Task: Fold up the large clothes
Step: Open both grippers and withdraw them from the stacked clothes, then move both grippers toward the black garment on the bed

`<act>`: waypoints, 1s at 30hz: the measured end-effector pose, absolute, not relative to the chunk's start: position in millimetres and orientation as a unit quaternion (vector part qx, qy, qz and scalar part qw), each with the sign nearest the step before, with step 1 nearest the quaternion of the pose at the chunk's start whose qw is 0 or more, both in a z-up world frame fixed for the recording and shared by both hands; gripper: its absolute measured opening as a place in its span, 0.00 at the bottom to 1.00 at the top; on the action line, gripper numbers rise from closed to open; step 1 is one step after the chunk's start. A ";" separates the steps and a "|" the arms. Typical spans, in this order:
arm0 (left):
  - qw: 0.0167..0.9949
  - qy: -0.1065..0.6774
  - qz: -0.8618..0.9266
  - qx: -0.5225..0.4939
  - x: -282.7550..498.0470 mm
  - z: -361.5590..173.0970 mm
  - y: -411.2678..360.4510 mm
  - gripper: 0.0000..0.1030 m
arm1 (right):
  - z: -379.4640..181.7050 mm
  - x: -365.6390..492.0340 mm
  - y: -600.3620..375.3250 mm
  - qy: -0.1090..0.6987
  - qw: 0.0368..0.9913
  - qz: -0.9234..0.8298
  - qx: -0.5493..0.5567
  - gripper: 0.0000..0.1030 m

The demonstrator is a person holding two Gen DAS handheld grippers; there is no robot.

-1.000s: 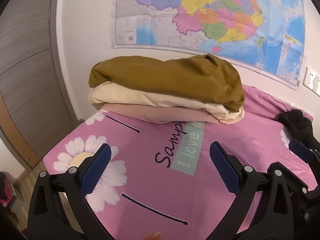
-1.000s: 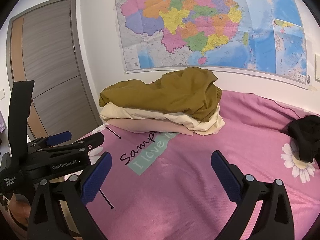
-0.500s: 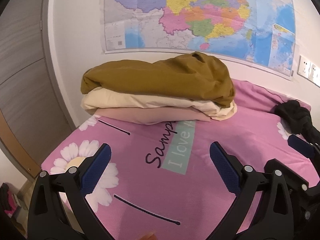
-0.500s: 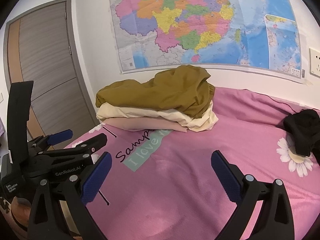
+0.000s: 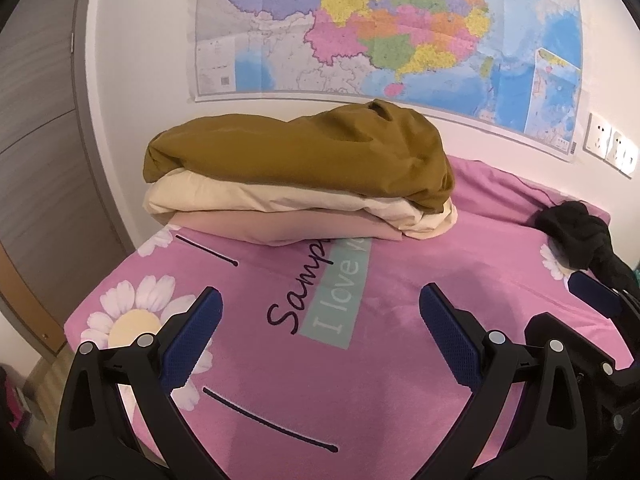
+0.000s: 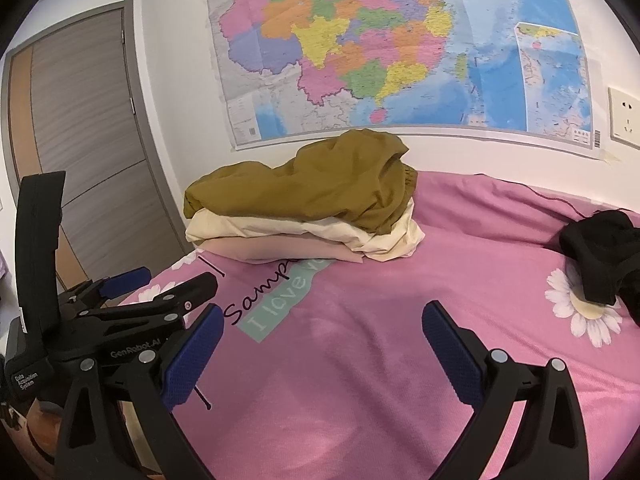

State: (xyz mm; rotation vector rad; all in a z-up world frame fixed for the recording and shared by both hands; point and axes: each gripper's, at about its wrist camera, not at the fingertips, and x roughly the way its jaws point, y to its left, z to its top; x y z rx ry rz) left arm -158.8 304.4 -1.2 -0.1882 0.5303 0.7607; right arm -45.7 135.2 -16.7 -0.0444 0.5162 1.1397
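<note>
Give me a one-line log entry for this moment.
left gripper: open, empty | right gripper: open, empty | folded stack: three pieces, far side of bed | black garment: crumpled, unfolded

left gripper (image 5: 320,332) | swung rightward | right gripper (image 6: 322,340) | likewise, slightly

Both wrist cams sit low over the near bed (image 5: 400,360) edge, facing the map (image 5: 380,28) wall. Right cam sits right of left, catching the left gripper (image 6: 160,292) at its left. Shared: clothes stack (image 5: 300,184) (image 6: 304,208), map, black garment (image 6: 600,256).
</note>
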 end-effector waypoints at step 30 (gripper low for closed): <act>0.912 0.296 0.266 -0.101 -103.5 -23.7 276.6 0.95 | -32.1 -13.9 83.1 0.241 0.842 0.482 -0.011 0.94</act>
